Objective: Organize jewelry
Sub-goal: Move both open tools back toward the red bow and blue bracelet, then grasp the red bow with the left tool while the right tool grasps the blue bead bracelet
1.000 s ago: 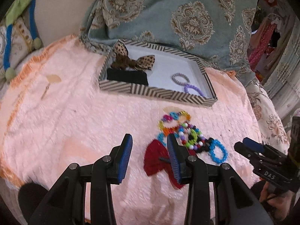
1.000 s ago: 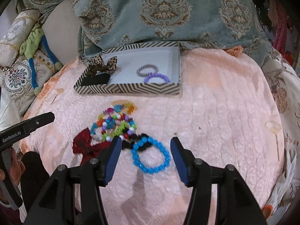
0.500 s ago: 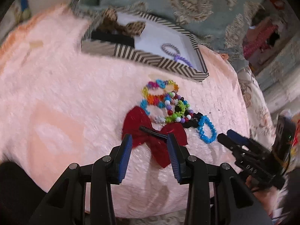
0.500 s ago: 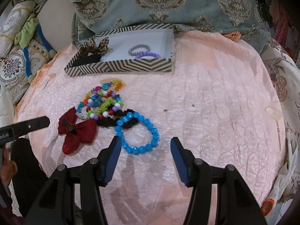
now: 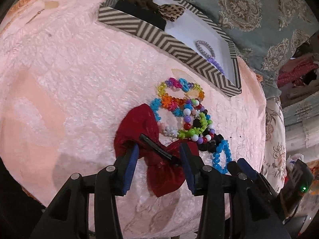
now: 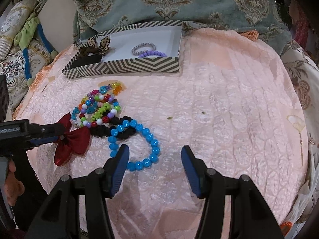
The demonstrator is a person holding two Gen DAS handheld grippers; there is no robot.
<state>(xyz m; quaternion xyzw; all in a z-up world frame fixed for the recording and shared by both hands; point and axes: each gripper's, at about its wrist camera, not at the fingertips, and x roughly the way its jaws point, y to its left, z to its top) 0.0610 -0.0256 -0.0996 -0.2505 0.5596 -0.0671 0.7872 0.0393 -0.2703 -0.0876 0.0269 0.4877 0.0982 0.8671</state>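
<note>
Left gripper [image 5: 158, 163] has come down over the red bow clip [image 5: 147, 139] since a second ago; then the bow lay ahead of its right finger, now the bow's middle and its black clasp sit between the two blue pads. Jaws are opening, wider than before, and the pads do not press on the bow. The view has also rolled, so the striped tray [image 5: 179, 45] now runs slantwise toward the far right. Right gripper [image 6: 154, 159] is lower and nearer the cloth than before, jaws spread at the same width, nothing pinched; the blue bead bracelet [image 6: 139, 139], formerly lying between the fingertips, now lies mostly just beyond the left finger, its near edge against the left pad's tip. Bow lies on the pink quilted cover [image 6: 219, 109] at the near left, touching the heap of mixed colourful bead bracelets [image 6: 97, 107] and a black scrunchie [image 6: 119, 127]. The tray sits at the far side, unmoved, holding a leopard-print bow [image 6: 101, 41], a grey bracelet [image 6: 142, 46] and a purple bead bracelet [image 6: 152, 53]. A patterned teal cushion [image 6: 179, 0] stands behind it.
</note>
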